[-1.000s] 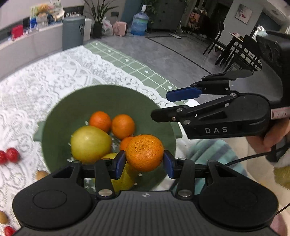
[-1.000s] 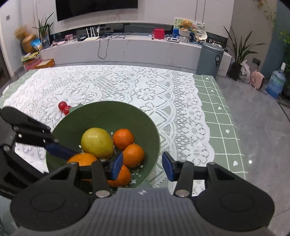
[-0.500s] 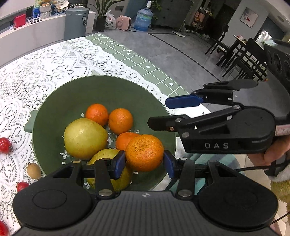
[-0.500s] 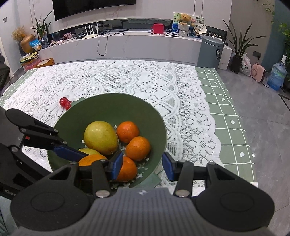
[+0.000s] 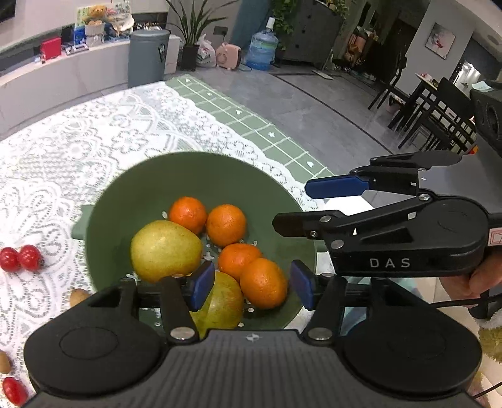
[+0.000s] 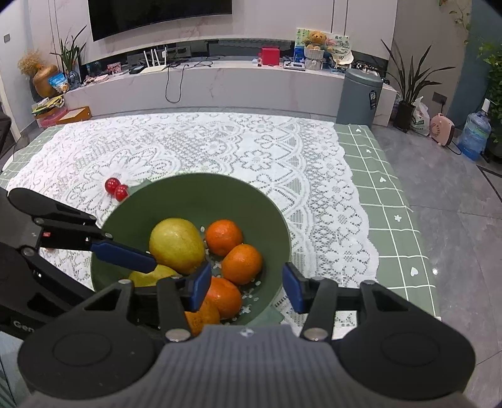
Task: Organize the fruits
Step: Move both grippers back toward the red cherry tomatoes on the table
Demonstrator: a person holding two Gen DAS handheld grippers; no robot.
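Since the earlier frame, the mandarin (image 5: pixel 263 283) dropped from the left gripper (image 5: pixel 251 287) into the green bowl (image 5: pixel 163 188) on the tabletop; jaws opening, clear of it. Right gripper (image 6: pixel 246 290) over the rim, jaws opening, nothing held.

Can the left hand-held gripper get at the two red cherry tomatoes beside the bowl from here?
Probably yes. The two cherry tomatoes lie in the open on the lace cloth, just outside the green bowl. The left hand-held gripper is opening, nothing gripped, nothing between it and them.

Home living room: wall TV (image 6: pixel 160 14), media console (image 6: pixel 204 84), dining chairs (image 5: pixel 439 116).
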